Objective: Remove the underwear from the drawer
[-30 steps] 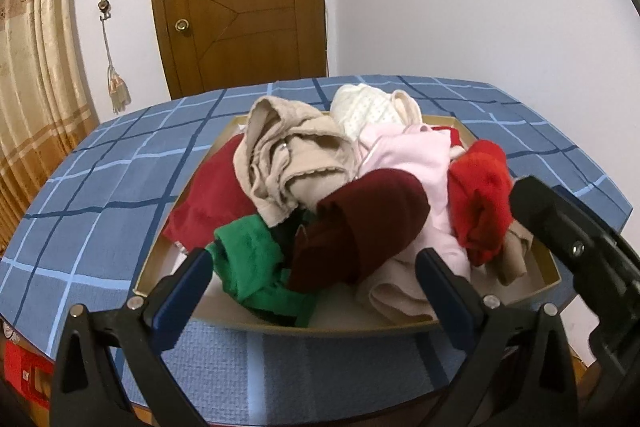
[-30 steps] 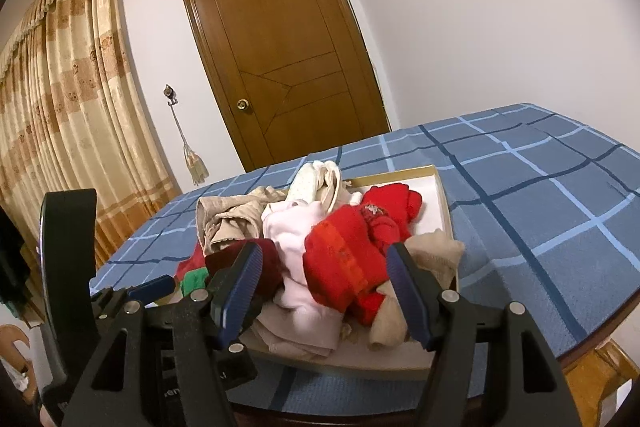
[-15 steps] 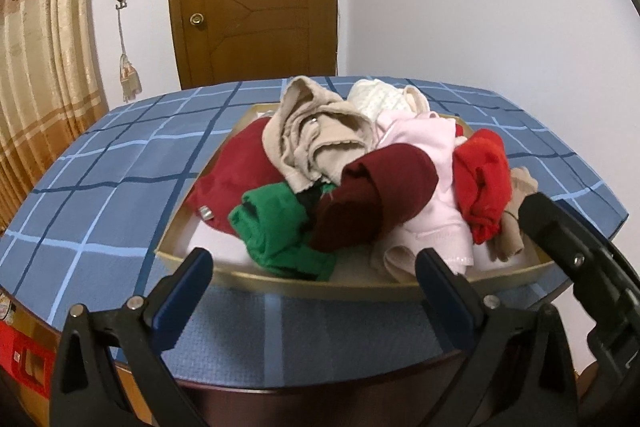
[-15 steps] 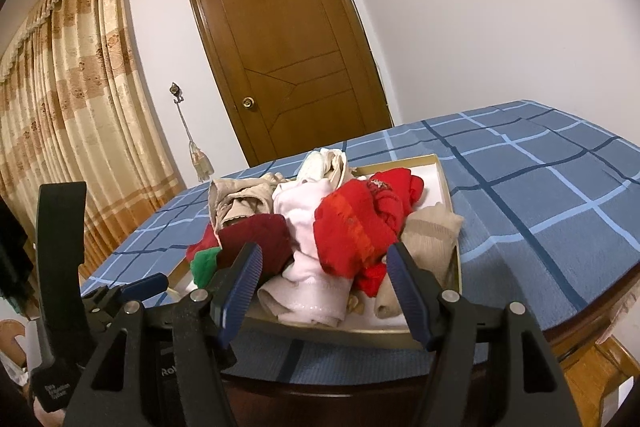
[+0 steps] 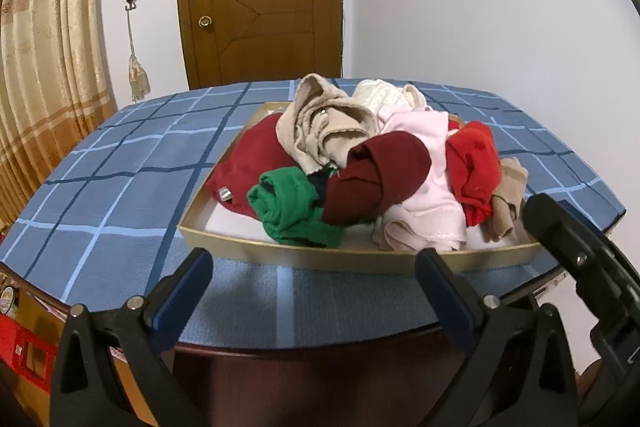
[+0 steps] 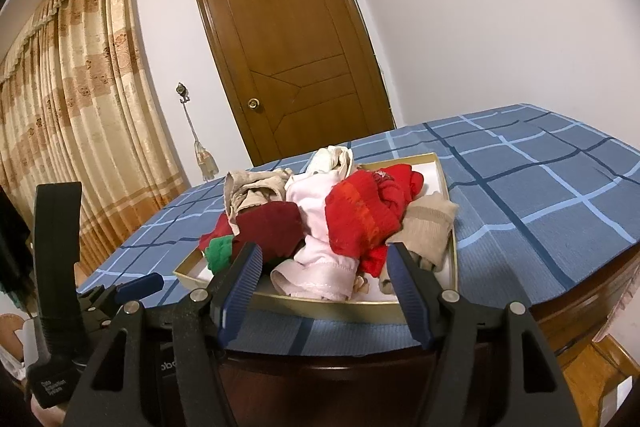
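Both grippers have drawn back from the shallow gold-rimmed drawer (image 5: 352, 258) heaped with crumpled knitted underwear (image 5: 376, 183); jaws apart, empty.

Table (image 5: 120, 195) draped in blue checked cloth (image 6: 540, 195), dark wooden edge below. Directly on it, near the front edge: shallow gold-rimmed drawer (image 5: 320, 257), heaped with underwear (image 5: 372, 167) in mixed colours.

Bare tablecloth (image 5: 120, 187) left of the drawer (image 5: 320, 259) gives you room; heaped underwear (image 5: 372, 167) fills the drawer itself.
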A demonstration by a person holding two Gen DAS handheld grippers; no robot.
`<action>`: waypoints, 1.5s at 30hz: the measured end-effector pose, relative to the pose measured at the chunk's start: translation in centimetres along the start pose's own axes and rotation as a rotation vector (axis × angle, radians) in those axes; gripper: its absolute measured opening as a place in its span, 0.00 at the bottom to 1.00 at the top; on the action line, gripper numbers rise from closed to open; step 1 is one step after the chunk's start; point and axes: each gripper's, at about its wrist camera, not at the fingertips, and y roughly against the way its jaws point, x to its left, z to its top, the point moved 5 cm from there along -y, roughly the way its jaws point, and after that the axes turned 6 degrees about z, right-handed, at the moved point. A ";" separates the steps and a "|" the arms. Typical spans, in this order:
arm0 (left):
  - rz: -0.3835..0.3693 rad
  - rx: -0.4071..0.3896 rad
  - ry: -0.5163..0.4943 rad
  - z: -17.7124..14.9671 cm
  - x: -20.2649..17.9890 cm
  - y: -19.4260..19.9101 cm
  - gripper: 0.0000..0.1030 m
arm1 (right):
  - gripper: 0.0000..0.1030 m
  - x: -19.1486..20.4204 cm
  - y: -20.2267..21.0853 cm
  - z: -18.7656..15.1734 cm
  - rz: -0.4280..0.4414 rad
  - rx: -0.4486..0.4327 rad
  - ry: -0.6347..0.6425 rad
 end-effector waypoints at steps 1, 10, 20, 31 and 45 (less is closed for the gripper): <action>-0.002 0.003 0.001 -0.2 0.0 0.1 0.99 | 0.65 0.0 0.1 0.0 0.002 0.001 -0.002; -0.010 0.007 0.007 -1.6 0.4 1.8 0.99 | 0.65 0.4 1.5 -0.7 0.013 0.005 -0.004; -0.011 0.008 0.019 -3.8 0.8 3.7 0.99 | 0.65 1.1 4.2 -1.9 0.018 -0.011 0.003; -0.021 -0.016 0.035 -6.0 1.1 6.8 0.99 | 0.65 2.4 8.2 -2.8 0.028 -0.051 0.023; -0.017 -0.088 0.034 -7.3 1.4 11.4 0.99 | 0.66 4.2 12.3 -3.5 0.056 -0.106 0.045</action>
